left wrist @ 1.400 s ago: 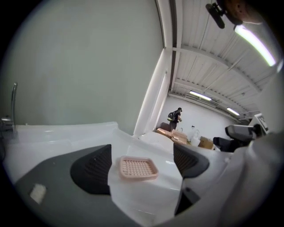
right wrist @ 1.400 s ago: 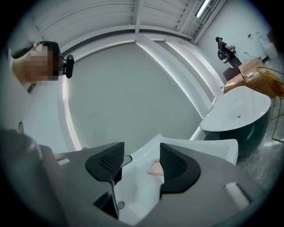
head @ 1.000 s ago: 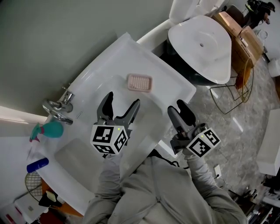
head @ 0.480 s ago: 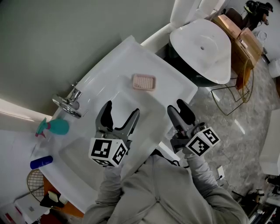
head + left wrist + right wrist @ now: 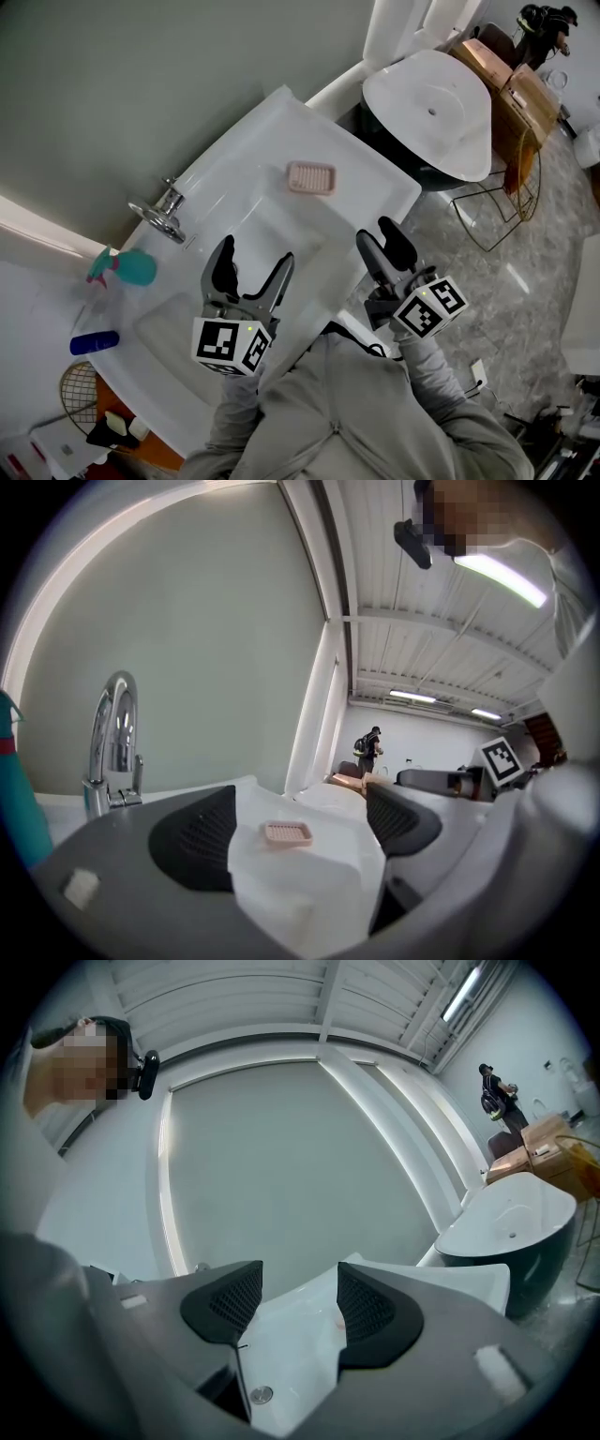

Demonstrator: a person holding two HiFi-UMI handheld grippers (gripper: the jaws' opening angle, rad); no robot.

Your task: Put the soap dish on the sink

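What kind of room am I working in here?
Probably a bathroom showroom: a white sink with a chrome faucet, a freestanding bathtub close by, and a high, hall-like ceiling.

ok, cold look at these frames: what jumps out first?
The pink soap dish catches the eye first, lying alone on the flat ledge of the white sink. Nearer the person, the left gripper hovers over the basin, open and empty, pointing toward the dish, and the right gripper hangs open beside it. A teal spray bottle next to the chrome faucet is the only other colour.
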